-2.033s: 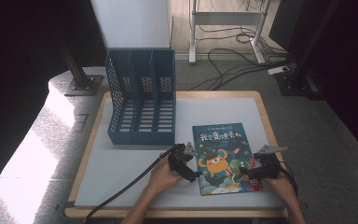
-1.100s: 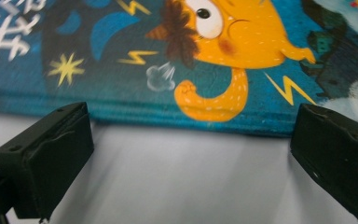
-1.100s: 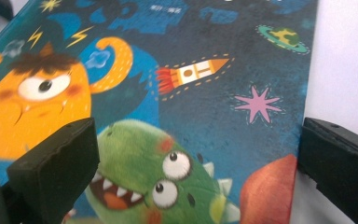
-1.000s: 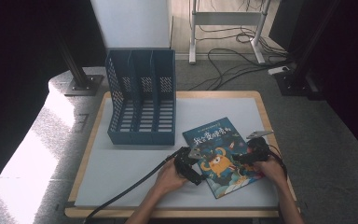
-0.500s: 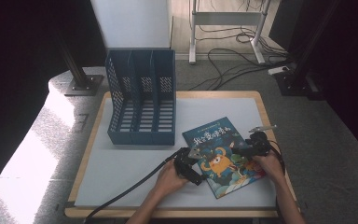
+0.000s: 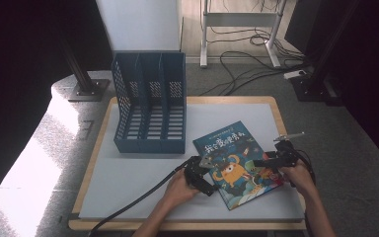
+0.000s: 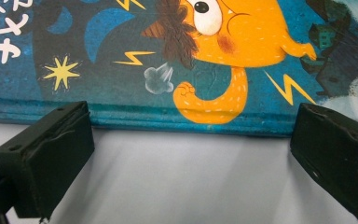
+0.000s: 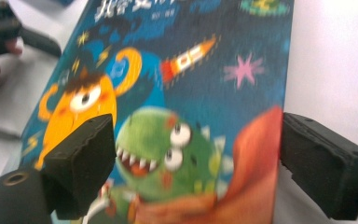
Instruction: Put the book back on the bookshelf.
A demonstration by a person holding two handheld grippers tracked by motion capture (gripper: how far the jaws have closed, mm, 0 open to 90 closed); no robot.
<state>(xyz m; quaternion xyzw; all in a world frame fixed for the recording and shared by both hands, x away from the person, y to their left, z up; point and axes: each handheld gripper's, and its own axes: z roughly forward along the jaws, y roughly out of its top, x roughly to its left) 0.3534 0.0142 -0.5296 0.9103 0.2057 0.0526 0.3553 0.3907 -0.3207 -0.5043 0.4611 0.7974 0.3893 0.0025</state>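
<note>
Left tongs (image 6: 203, 168), held in the person's left hand (image 6: 177, 188): jaws spread wide, resting low over the white table (image 6: 143, 173) just beside the near-left edge of the picture book (image 6: 237, 163); in the left gripper view the two black jaws flank that edge with bare table between them, gripping nothing. Right tongs (image 6: 271, 160), held in the right hand (image 6: 298, 177): jaws likewise spread, one over the cover, the other beyond the book's right edge above the table. The book, blue with an orange monster, lies flat and turned askew on the right half of the table. Blue three-slot file rack (image 6: 150, 101): upright on the table's far-left part, well apart from the book. Cables (image 6: 246, 61) lie on the floor beyond.
</note>
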